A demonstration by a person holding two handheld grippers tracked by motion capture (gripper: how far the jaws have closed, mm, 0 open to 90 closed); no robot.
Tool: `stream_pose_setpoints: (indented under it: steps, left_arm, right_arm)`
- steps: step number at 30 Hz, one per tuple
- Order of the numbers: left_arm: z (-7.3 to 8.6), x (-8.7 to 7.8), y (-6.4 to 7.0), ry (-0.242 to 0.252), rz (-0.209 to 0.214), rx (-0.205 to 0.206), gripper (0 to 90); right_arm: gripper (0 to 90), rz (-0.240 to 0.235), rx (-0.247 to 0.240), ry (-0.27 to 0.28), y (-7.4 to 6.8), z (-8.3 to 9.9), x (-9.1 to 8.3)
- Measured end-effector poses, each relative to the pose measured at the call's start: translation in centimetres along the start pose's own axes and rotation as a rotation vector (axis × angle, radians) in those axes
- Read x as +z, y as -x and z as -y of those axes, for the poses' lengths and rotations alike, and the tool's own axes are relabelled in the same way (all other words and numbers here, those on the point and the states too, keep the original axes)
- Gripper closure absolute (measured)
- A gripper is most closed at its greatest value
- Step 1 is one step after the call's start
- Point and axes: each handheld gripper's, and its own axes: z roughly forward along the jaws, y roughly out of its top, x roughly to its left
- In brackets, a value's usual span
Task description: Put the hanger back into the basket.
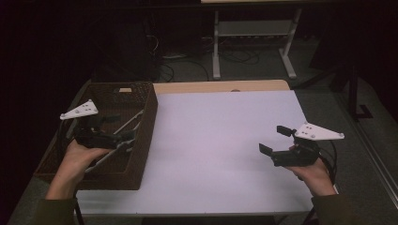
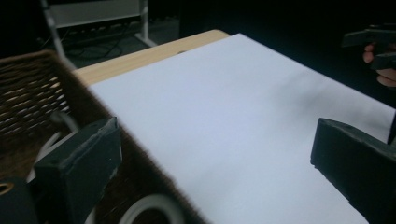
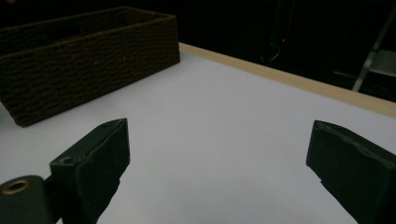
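The wicker basket (image 1: 145, 122), dark brown and rectangular with tightly woven walls, sat under my left tongs (image 1: 123, 138), at the table's left edge. My left hand (image 1: 80, 157) held those tongs over the basket's inside, their black blocky jaws spread wide with nothing between them. In the left gripper view one jaw hung above the basket's open-weave wall (image 2: 28, 93) and the other over the smooth white sheet (image 2: 233, 121) that covered the table. Below the jaws lay pale, slim utensils (image 1: 126, 124) with long straight handles, slanting across the basket floor; I couldn't tell what kind they were, though a whitish rounded ring (image 2: 152, 207) showed near the closer jaw.

My right tongs (image 1: 271, 140) were well apart from the basket, across the white sheet, held in my right hand (image 1: 317, 176) just above the surface. Their matte, wedge-shaped jaws also stood wide apart and empty, pointing towards the basket's ribbed outer wall (image 3: 88, 60). A strip of light wood (image 3: 289, 77) edged the table beyond the sheet.
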Motion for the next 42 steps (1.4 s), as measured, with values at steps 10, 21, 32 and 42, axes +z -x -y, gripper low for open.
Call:
stream_pose_setpoints:
  steps: [10,21,32,42]
  left_arm:
    - [-0.3,2.5,2.1,0.096,0.058,0.018,0.1]
    - [0.1,4.0,3.1,0.198,0.093,0.036,0.2]
    - [1.7,4.7,3.3,0.224,0.078,0.032,0.2]
    - [1.9,4.7,3.3,0.221,0.082,0.032,0.2]
  right_arm:
    - [3.9,-0.025,-0.014,0.080,-0.8,-2.7,0.2]
    - [0.9,-0.057,-0.027,0.160,-1.2,-4.8,0.3]
    - [0.9,-0.065,-0.027,0.170,-1.3,-5.0,0.4]
    - [0.9,-0.065,-0.016,0.181,-1.1,-4.8,0.3]
